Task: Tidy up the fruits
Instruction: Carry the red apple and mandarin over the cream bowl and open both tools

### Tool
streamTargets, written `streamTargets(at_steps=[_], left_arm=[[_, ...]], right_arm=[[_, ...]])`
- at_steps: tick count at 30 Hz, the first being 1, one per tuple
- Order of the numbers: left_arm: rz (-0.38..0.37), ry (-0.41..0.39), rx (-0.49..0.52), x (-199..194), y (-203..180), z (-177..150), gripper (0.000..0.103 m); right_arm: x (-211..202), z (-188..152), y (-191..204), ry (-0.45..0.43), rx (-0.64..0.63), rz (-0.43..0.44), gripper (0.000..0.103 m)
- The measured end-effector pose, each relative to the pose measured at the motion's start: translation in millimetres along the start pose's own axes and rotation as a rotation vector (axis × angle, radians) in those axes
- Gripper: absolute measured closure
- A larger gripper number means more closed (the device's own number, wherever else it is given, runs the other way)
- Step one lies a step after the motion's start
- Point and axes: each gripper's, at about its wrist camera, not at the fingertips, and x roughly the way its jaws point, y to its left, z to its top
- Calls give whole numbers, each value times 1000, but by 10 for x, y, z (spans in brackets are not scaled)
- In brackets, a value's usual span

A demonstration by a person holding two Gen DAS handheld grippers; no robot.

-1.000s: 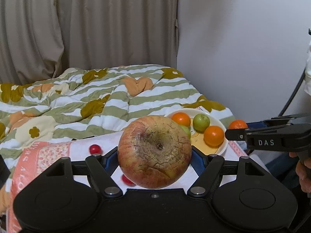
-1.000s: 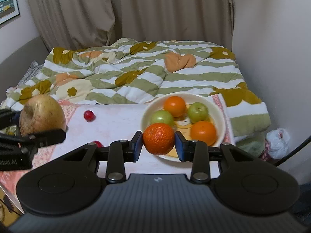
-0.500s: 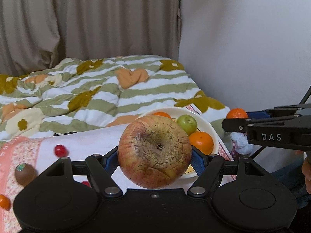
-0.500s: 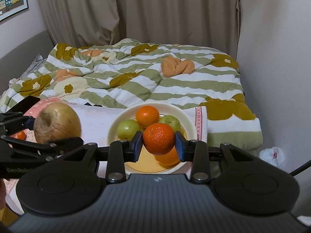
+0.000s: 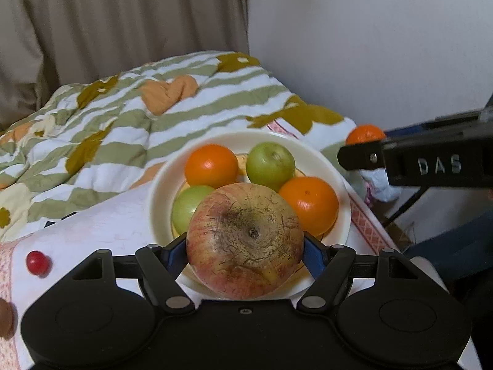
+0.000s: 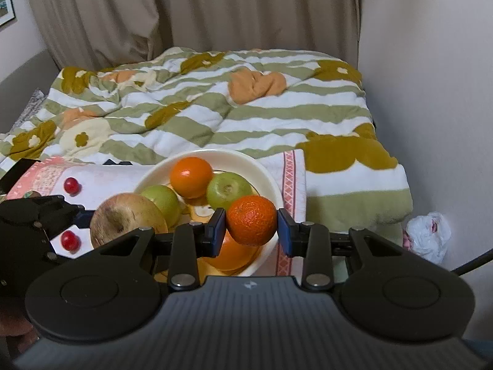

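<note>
Where curtains (image 6: pixel 191 9) hang, striped quilt (image 6: pixel 246 117)

both wrist views look forward and slightly down, close over the plate (image 5: pixel 160 185) (image 6: pixel 271 178) of fruit; both share it and the bed (image 5: pixel 123 117) (image 6: pixel 215 108) behind.

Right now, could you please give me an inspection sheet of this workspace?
Surface: white cloth with pink border, laid beside a striped quilt.
Job's things: bowl holds two oranges and two green fruits; apple and mandarin are both carried over it.
Clutter: two red berries on the cloth; plastic bag on the floor.
Grippers: left gripper shut on the apple; right gripper shut on the mandarin.
Cables: black cable at far right.
Surroundings: curtain, wall.
</note>
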Motion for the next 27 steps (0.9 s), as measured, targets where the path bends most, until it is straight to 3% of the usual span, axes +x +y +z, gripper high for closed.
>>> streamTargets(at_steps=[8,11,12,19,27], left_arm=[[0,15,53,129,-57,2,24],[-3,-31,75,61,-54,20,7],[3,-46,78,30,-47,25,6],[9,-49,39,-98,90,43,6],[71,-86,-29,-265,286,-11,5]], right_arm=[[139,30,-49,18,26,-18,52],[161,47,-45,21,31,-22,52],[170,54,-39,22,30,-23,52],[267,85,-30,31,30,-9,52],[496,118,-22,25,14,-7,52]])
